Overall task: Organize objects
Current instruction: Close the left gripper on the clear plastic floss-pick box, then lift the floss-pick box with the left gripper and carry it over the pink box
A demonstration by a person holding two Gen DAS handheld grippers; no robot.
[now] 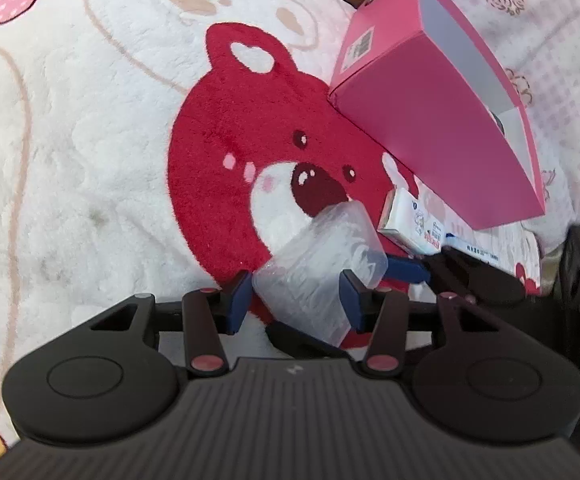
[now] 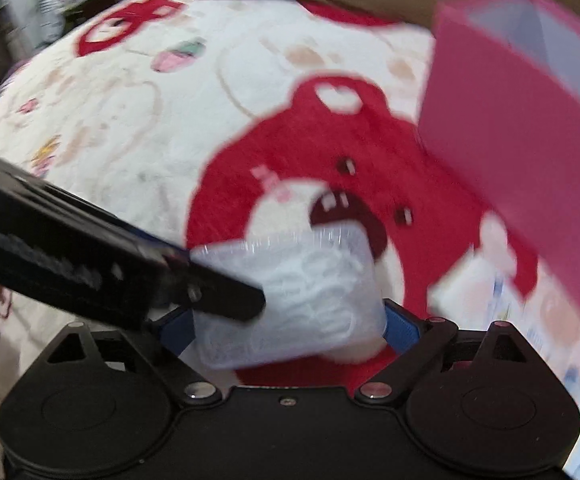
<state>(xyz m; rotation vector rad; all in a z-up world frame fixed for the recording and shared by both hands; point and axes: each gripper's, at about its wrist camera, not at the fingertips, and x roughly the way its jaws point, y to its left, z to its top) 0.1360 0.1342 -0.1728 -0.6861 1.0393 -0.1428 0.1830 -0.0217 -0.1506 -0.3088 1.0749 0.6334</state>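
A clear plastic box (image 1: 322, 248) with something white inside is held tilted just above the red bear printed on the blanket (image 1: 229, 140). My left gripper (image 1: 296, 292) is shut on the box's narrow width, a blue pad pressing each side. In the blurred right wrist view the same box (image 2: 310, 280) sits lengthwise in my right gripper (image 2: 290, 326). Its jaws stand wide, with the blue pads against the box's two ends. The left gripper's black finger (image 2: 225, 300) crosses in from the left onto the box. A blue finger (image 1: 406, 270) of the right gripper shows beyond the box.
An open pink cardboard box (image 1: 442, 120) (image 2: 530, 140) stands tilted at the right, its pale inside showing. A small white printed carton (image 1: 414, 224) lies under its near corner. White fleece spreads to the left, and a pink checked pillow (image 1: 550, 40) lies behind.
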